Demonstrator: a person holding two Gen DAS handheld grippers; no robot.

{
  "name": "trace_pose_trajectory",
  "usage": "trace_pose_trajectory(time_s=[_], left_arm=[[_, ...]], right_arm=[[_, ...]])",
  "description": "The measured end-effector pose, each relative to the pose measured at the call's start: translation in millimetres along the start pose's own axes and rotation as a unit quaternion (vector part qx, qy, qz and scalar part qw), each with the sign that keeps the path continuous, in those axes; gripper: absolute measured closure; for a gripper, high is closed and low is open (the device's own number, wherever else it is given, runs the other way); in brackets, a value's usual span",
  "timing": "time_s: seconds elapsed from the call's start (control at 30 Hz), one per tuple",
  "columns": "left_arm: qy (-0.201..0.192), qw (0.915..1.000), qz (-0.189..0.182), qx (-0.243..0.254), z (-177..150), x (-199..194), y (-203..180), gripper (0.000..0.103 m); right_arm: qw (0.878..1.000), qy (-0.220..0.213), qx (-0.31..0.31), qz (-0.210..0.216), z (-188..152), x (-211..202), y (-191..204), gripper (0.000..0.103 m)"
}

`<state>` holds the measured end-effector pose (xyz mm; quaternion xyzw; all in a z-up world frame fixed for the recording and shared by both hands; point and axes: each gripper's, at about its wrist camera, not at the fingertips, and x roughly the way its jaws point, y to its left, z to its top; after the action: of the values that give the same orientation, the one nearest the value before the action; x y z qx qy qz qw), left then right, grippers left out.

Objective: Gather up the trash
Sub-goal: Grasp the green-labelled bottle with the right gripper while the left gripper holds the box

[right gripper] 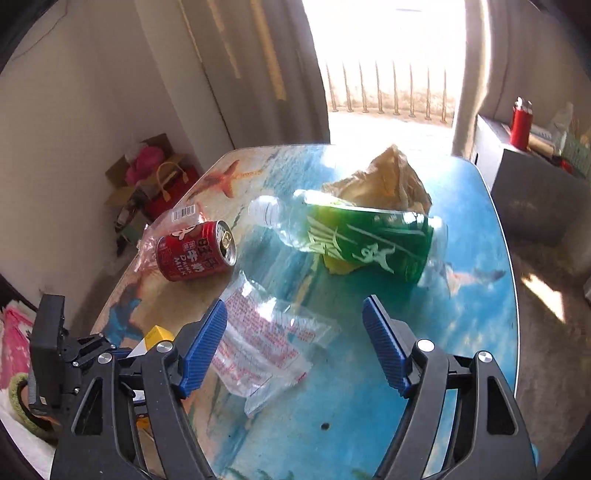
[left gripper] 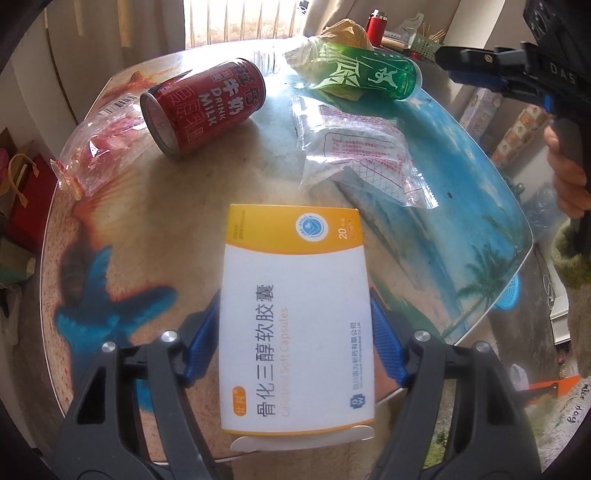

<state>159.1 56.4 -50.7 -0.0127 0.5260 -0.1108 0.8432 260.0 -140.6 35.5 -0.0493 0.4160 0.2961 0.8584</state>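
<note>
My left gripper (left gripper: 295,295) is shut on a white and yellow medicine box (left gripper: 295,254), its blue pads pressing both long sides just above the table (left gripper: 461,221). On the table lie a red milk can (left gripper: 205,105) on its side, a green-labelled plastic bottle (left gripper: 365,72), a clear printed wrapper (left gripper: 362,158), a crumpled yellowish bag (left gripper: 343,31) and a clear pinkish bag (left gripper: 99,147). My right gripper (right gripper: 294,303) hangs open above the clear wrapper (right gripper: 266,339), nothing between its fingers. Beyond it lie the bottle (right gripper: 362,240) and the can (right gripper: 195,251).
A person's hand (left gripper: 565,177) holds the right gripper at the table's right side. A red flask (right gripper: 521,122) stands on a grey cabinet at the back right. Bags and boxes (right gripper: 162,181) sit on the floor left of the table. A blue basket (left gripper: 511,295) shows below the right edge.
</note>
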Motion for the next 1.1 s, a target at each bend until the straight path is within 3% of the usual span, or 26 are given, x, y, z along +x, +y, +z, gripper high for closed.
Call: trace_pose_trajectory(time_s=[0.1,0.27,0.43,0.6,0.7,0.8,0.9,1.1], left_arm=[[-0.002,1.0000,-0.003,-0.002,0,-1,1,0.034],[-0.005,0.9999,-0.010,-0.010,1,-2,4,0.034],[-0.004,0.9998,-0.013,-0.014,2,-2,4,0.034],[-0.002,0.9998,-0.015,-0.013,2,-3,5,0.034],[-0.003,0.9998,-0.015,-0.012,2,-3,5,0.034],[-0.004,0.9999,-0.013,-0.010,1,-2,4,0.034],[-0.005,0.9999,-0.007,-0.007,0,-2,2,0.034],[-0.011,0.9999,-0.003,-0.005,-1,-3,1,0.034]], right_arm=[[0.994,0.015,-0.107,-0.033,30,26,11,0.022],[0.968,0.072,-0.233,-0.063,62,77,19,0.019],[0.949,0.132,-0.279,-0.067,73,122,16,0.019],[0.941,0.164,-0.286,-0.083,69,150,9,0.019],[0.935,0.154,-0.301,-0.104,61,153,11,0.019],[0.932,0.136,-0.312,-0.125,52,147,15,0.028],[0.934,0.123,-0.306,-0.134,46,134,15,0.037],[0.945,0.080,-0.285,-0.138,37,91,13,0.040]])
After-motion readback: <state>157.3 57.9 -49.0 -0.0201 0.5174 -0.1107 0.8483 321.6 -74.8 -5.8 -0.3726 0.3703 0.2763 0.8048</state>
